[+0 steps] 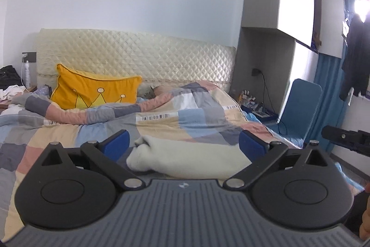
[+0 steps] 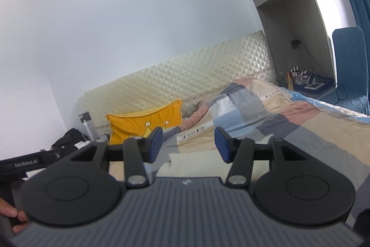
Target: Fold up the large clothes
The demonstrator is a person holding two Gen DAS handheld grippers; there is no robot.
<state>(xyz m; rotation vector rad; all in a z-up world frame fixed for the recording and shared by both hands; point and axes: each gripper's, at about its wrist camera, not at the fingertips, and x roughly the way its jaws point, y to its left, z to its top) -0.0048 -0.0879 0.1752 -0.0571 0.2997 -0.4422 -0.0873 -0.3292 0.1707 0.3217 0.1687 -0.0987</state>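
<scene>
A cream-white folded garment [image 1: 185, 159] lies on the patchwork quilt [image 1: 185, 117] of the bed. My left gripper [image 1: 183, 145] hovers above it with its blue pads spread wide, one on each side of the bundle in the picture and neither touching it. In the right wrist view the same garment [image 2: 196, 166] shows just below my right gripper [image 2: 188, 145], whose jaws stand partly apart with nothing between them. Each gripper's black body shows at the edge of the other's view.
A yellow crown cushion [image 1: 92, 92] leans on the quilted cream headboard [image 1: 138, 54]. A blue chair [image 1: 300, 108] and a cluttered low stand [image 1: 256, 105] are right of the bed. Dark clothes [image 1: 356, 54] hang by the window. A bottle [image 1: 27, 73] stands at the left.
</scene>
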